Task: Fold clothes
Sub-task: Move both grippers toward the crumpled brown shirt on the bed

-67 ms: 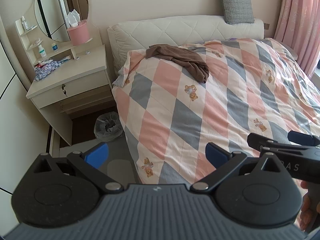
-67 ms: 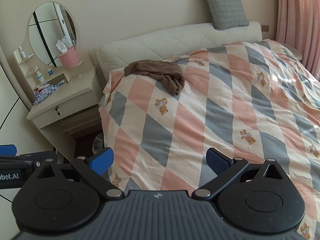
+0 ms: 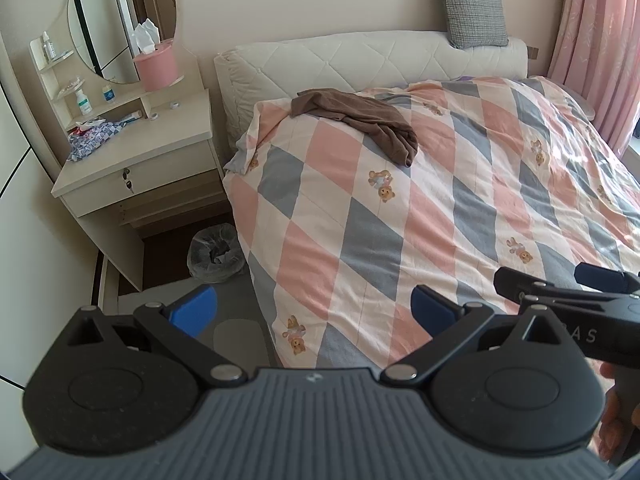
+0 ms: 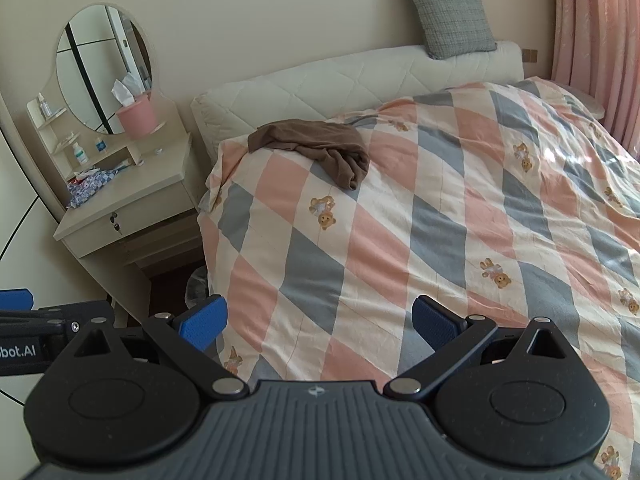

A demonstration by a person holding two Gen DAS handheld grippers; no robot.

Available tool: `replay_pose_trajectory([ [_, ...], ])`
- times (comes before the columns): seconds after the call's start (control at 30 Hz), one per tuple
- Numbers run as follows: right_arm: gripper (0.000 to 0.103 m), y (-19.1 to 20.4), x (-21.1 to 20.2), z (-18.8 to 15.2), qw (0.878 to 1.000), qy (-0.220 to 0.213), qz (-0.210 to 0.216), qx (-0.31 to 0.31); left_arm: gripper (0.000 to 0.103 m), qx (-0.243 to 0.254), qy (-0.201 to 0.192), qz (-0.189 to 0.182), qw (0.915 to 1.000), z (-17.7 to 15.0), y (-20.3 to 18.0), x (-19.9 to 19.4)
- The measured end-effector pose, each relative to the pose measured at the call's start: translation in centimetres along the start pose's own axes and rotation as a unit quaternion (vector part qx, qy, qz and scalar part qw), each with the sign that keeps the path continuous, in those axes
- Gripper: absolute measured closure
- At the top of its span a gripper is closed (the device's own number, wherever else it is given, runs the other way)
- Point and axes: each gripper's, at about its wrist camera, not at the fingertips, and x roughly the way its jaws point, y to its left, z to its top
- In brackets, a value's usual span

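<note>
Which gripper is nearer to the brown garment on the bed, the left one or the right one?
Neither clearly. The left gripper and the right gripper hover side by side, both open, at the near end of the bed, with the brown garment far ahead by the headboard.

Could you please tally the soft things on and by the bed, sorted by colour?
Brown: 1, the crumpled garment on the quilt
Grey: 1, the cushion atop the headboard
Pink: 1, the curtain
Pink, grey and cream: 1, the checked quilt
Total: 4
</note>
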Motion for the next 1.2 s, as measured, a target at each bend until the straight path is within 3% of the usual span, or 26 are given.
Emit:
replay_pose_trajectory([
  [0.73, 0.002, -0.2, 0.7, 0.1, 1.000, -0.005, -0.004, 0.002, 0.001, 0.005, 0.000, -0.014, 0.9999, 0.7, 0.0, 1.4],
  [0.97, 0.002, -0.4, 2.1, 1.1, 1.000, -0.003, -0.012, 0.013, 0.001, 0.020, 0.051, -0.037, 0.9978, 1.7, 0.5, 4.9],
  [1.2, 0.002, -1.3, 5.8, 2.5, 0.998, 0.002, -0.037, 0.051, 0.001, 0.054, 0.112, -0.048, 0.9911, 4.1, 0.6, 11.9],
])
